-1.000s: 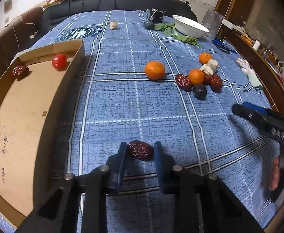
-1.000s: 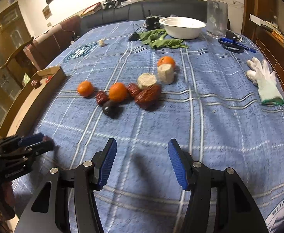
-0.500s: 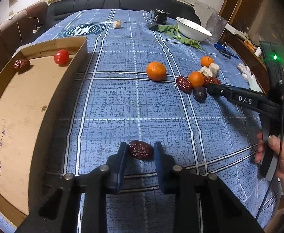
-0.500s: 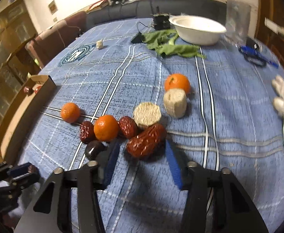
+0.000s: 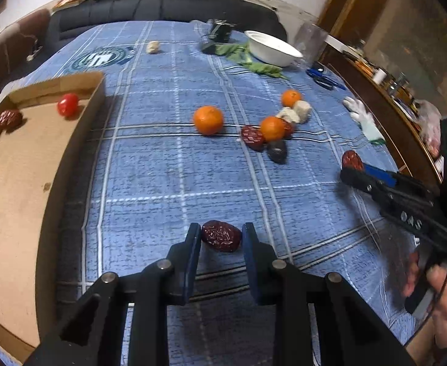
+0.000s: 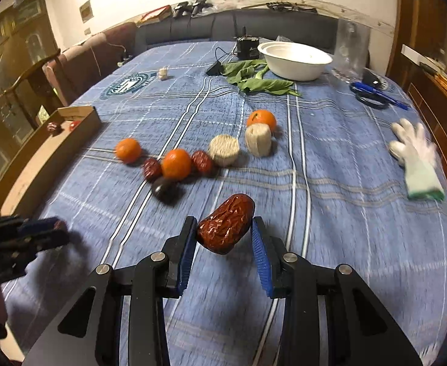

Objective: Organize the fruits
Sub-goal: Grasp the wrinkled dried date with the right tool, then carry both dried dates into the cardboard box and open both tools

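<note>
My left gripper [image 5: 221, 238] is shut on a dark red date [image 5: 221, 240] above the blue cloth, right of the cardboard box [image 5: 16, 189]. The box holds a date [image 5: 9, 118] and a red tomato [image 5: 67, 105]. My right gripper [image 6: 225, 231] is shut on a large red date [image 6: 227, 227], lifted off the cloth; it also shows in the left wrist view [image 5: 352, 160]. On the cloth lie three oranges [image 6: 127, 150] [image 6: 176, 164] [image 6: 261, 120], two dates [image 6: 152, 169] [image 6: 202, 161], a dark fruit [image 6: 164, 189] and two pale rolls [image 6: 224, 149] [image 6: 258, 139].
A white bowl [image 6: 298, 59], green leaves [image 6: 258, 84], a black device [image 6: 247, 47], a clear glass [image 6: 350, 52], scissors and pen [image 6: 376, 96] stand at the back. A white glove [image 6: 415, 158] lies at the right. A small pale lump [image 6: 163, 72] lies far left.
My right gripper closed on the large date beside the fruit cluster and lifted it back toward me. My left gripper still holds its date and has barely moved.
</note>
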The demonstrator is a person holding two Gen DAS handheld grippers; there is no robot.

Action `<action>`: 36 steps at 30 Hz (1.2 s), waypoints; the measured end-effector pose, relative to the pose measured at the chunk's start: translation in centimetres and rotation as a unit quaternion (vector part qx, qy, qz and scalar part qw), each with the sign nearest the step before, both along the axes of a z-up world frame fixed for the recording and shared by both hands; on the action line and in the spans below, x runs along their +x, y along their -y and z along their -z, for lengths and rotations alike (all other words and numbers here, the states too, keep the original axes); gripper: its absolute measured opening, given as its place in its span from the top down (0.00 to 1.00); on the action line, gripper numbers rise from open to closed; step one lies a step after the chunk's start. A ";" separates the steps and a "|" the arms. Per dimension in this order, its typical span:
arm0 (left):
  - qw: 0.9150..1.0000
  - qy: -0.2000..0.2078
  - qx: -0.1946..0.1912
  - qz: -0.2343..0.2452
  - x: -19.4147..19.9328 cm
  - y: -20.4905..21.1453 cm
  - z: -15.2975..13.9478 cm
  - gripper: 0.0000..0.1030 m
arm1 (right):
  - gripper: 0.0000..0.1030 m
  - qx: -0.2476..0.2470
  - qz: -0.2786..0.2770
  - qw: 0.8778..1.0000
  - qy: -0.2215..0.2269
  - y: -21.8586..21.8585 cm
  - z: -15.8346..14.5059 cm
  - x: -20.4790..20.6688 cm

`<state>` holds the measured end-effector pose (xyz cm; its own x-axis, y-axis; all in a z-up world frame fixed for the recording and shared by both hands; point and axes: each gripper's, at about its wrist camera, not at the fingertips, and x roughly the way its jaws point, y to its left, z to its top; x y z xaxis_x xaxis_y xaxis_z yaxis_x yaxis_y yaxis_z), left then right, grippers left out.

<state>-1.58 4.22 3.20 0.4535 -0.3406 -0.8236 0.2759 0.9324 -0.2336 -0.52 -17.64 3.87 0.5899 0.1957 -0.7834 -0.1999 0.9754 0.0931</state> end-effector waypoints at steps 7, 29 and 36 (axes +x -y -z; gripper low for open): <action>0.999 0.019 -0.006 0.035 -0.1 0.3 -1.6 0.71 | 0.66 0.010 0.027 1.000 0.009 -0.6 -1.4 -3.7; 0.997 0.051 -0.029 -0.050 0.9 -12.9 -4.7 0.71 | 0.66 0.029 -0.046 0.998 0.027 -13.9 -4.0 -2.7; 0.994 0.059 -0.027 -0.091 1.8 -17.6 -5.0 0.71 | 0.66 0.036 -0.091 0.995 0.031 -19.4 -4.8 -0.8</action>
